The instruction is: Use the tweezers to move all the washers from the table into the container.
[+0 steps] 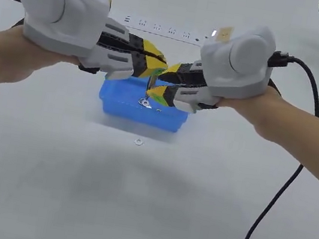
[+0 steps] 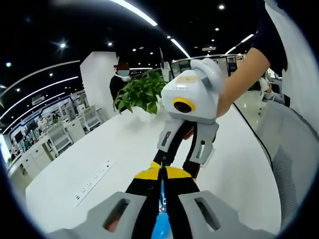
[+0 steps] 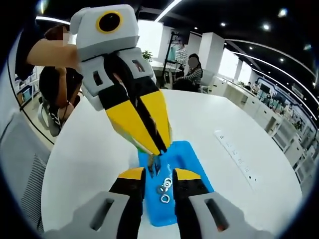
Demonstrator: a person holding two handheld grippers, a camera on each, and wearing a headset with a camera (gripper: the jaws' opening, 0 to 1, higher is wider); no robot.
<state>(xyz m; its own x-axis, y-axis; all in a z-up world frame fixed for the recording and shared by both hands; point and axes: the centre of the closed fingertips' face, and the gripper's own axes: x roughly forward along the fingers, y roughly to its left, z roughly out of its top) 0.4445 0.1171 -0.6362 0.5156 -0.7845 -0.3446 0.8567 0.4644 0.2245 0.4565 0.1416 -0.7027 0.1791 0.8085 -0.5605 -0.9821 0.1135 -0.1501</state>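
The thing that matters most now is the last small flat metal washer [image 1: 138,142]. It lies on the white table [image 1: 48,168], just beside the near wall of the blue rectangular plastic container [image 1: 119,108], on the person's side. From the tool tips it is down and a little toward the person, almost on the same line.

The thin dark metal tweezers [image 1: 147,90] hang with the long axis nearly upright, tips down, over the near part of the container. A small ring shows at the tips in the head view. Whether the tweezers hold it or it already lies on the floor of the container, one cannot tell. In the right gripper view a few washers [image 3: 165,199] lie inside the container.

The left gripper [image 1: 156,65] comes from the left, a little higher. Its yellow jaws are closed to a point around the upper end of the tweezers. The right gripper [image 1: 158,90] comes from the right and lower. Its jaws stand a narrow gap apart with the legs of the tweezers between them; whether they press the legs cannot be told.

Both grippers meet nose to nose over the container, each slanting a little downward. Probably both must go together toward the person and down for the washer on the table.
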